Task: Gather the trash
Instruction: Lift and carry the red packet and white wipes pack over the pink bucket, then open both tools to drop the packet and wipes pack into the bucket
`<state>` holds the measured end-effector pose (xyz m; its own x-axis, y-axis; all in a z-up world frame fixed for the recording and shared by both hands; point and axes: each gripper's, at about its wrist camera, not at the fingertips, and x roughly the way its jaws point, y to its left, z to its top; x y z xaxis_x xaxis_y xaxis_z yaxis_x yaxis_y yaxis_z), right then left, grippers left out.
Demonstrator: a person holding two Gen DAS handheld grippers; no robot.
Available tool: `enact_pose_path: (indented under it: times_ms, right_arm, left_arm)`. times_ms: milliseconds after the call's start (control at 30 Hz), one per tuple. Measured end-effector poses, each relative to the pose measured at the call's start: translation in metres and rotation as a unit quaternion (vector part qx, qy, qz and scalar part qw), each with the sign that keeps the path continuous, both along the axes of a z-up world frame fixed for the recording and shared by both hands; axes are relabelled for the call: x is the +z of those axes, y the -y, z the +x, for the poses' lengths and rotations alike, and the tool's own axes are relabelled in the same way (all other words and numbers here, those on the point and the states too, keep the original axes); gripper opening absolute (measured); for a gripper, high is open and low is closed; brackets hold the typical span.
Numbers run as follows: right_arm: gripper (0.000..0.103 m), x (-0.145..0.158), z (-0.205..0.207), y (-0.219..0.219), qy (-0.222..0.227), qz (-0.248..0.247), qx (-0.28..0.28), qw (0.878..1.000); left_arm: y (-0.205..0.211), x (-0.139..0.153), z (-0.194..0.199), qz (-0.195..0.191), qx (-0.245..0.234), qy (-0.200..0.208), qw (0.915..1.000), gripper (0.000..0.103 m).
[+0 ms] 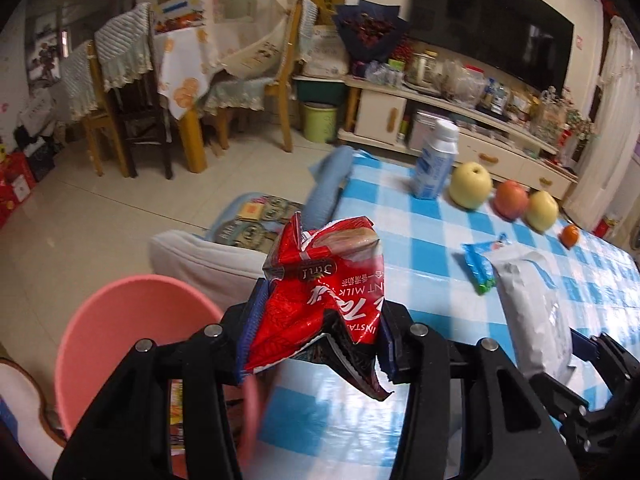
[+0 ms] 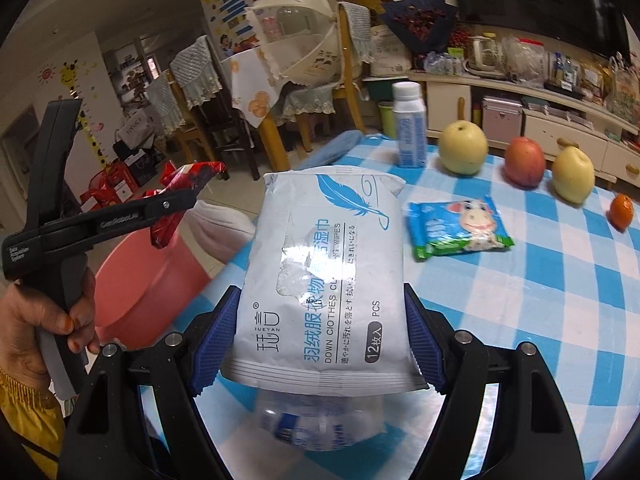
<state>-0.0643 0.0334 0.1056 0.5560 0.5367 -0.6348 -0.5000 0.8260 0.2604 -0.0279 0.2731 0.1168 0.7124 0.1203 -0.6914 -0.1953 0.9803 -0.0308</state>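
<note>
My left gripper (image 1: 316,344) is shut on a crumpled red milk-tea packet (image 1: 324,280), held above the table's left edge, next to the pink basin (image 1: 120,320). The packet also shows in the right wrist view (image 2: 176,196), over the basin (image 2: 148,280). My right gripper (image 2: 320,340) is shut on a white wet-wipes pack (image 2: 324,272), lifted above the blue-checked table (image 2: 540,320). A small blue snack wrapper (image 2: 456,226) lies on the table to the right. The wipes pack (image 1: 532,304) and the wrapper (image 1: 478,266) also show in the left wrist view.
A white-and-blue bottle (image 2: 409,124), two yellow apples (image 2: 462,146), a red apple (image 2: 525,162) and a small orange (image 2: 621,211) stand along the table's far side. A blue cushion (image 1: 328,184) hangs off the far corner. Chairs and a covered dining table (image 1: 188,60) stand behind.
</note>
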Motion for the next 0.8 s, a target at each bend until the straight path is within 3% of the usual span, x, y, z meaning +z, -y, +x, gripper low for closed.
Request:
enact_pose_path:
  times_ms: [467,800]
  right_arm:
    - [0.078,0.017,-0.035,-0.126,0.023,-0.037,0.105,0.994]
    - [0.078,0.008,-0.053,-0.202,0.032,-0.075,0.171,0.982]
  left_arm:
    - [-0.072,0.019,-0.025,0.026,0.1,0.007,0.9946,0.049]
    - [-0.115,0.016,-0.04,0.025,0.154,-0.004,0.9878,0.05]
